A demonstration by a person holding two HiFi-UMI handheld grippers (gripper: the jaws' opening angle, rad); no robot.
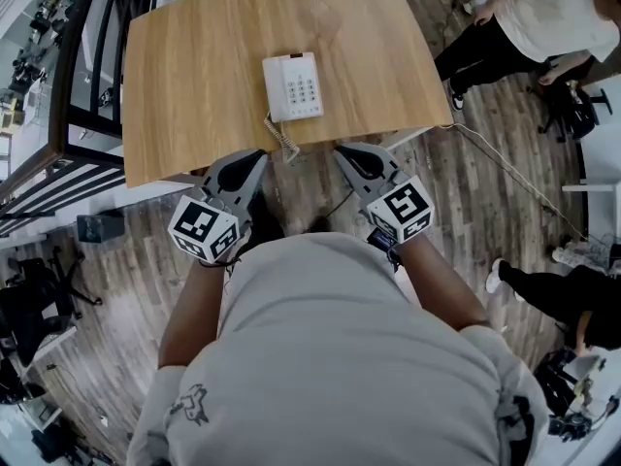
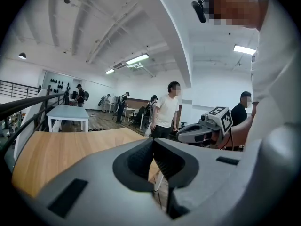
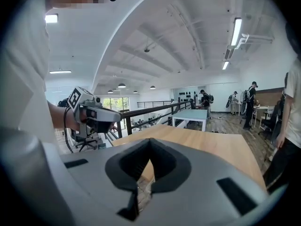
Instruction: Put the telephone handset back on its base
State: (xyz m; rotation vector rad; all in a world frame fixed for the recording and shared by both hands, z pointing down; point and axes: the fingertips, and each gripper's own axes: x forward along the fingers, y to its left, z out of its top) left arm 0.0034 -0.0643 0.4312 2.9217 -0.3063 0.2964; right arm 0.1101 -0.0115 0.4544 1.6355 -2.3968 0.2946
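- The left gripper has its fingers closed on nothing, at the worktop's near edge.
- The white telephone sits mid-worktop, with the handset lying on its base and the coiled cord reaching the edge.
- The right gripper has its fingers closed and empty.

The light wooden surface looks smooth and matt; the white rectangular telephone at upper centre is smooth plastic.

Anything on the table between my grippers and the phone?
Nothing visible. The telephone sits alone on the table. Only its coiled cord trails to the near edge, between the left gripper and the right gripper, both shut and empty.
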